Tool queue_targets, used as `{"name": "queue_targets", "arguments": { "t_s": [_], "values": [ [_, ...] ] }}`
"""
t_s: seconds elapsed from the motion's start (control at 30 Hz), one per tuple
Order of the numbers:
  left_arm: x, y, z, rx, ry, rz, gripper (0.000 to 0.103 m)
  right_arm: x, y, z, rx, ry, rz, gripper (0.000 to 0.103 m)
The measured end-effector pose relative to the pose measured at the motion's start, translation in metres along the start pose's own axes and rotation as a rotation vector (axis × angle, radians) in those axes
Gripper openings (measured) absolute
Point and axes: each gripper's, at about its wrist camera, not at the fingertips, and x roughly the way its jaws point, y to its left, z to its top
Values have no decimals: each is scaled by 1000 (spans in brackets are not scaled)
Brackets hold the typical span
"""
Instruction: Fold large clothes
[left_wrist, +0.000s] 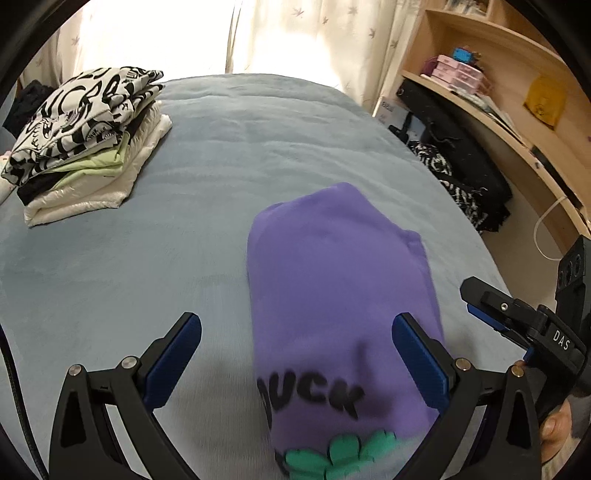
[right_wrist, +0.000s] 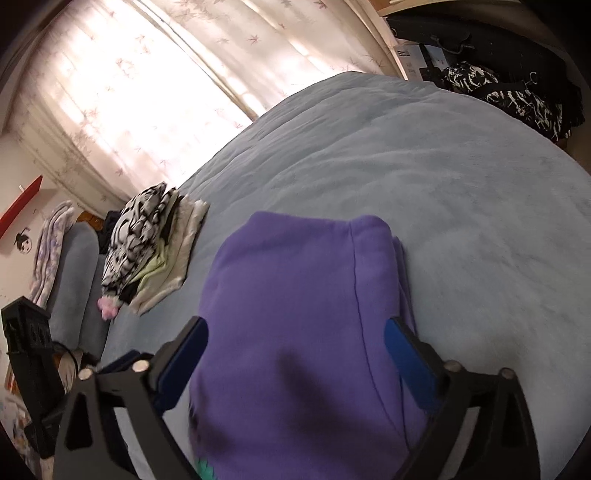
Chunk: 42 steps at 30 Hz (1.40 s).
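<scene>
Both grippers, left gripper (left_wrist: 295, 354) and right gripper (right_wrist: 295, 354), hang released above the folded purple sweatshirt (left_wrist: 332, 288) on the bed (left_wrist: 184, 203); its length runs straight ahead, nearer the right.

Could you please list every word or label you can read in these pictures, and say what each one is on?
"UCK", after a cut-off first letter: purple garment.
"DAS": right tongs, black body, seen from the left wrist.
Print on the black-and-white top of the folded stack: unreadable.
White box by the shelf: too blurred.
</scene>
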Motion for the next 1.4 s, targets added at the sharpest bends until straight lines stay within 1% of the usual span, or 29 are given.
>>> {"name": "queue_targets", "arguments": {
  "t_s": [0.1, 0.23, 0.4, 0.47, 0.53, 0.7, 0.93, 1.07, 1.13, 1.23, 1.33, 1.4],
  "values": [
    [-13, 0, -8, 2, 7, -18, 102, -17, -1, -8, -14, 15, -5, 98],
    [-18, 4, -17, -12, 26, -44, 102, -33, -3, -15, -37, 26, -12, 100],
    [-16, 6, -25, -19, 53, -70, 102, -46, -8, -23, -57, 32, -1, 101],
    [-12, 4, -29, -13, 80, -91, 102, -49, -10, -25, -61, 31, -1, 101],
    [-9, 4, -33, -9, 103, -94, 102, -50, -13, -28, -64, 36, -9, 101],
    [3, 8, -44, -19, 151, -103, 102, -43, -21, -34, -91, 74, -52, 101],
    [24, 18, -56, -59, 203, -115, 102, -34, -33, -44, -109, 113, -73, 101],
    [38, 22, -61, -80, 228, -136, 102, -26, -43, -43, -101, 125, -96, 101],
    [43, 26, -62, -97, 231, -163, 102, -22, -48, -42, -94, 131, -96, 101],
    [49, 31, -63, -124, 234, -200, 102, -11, -57, -40, -82, 171, -86, 101],
    [58, 36, -67, -152, 252, -238, 102, 2, -66, -39, -64, 209, -56, 99],
    [65, 39, -70, -178, 264, -270, 102, 12, -72, -38, -39, 239, -14, 95]
  ]
}}
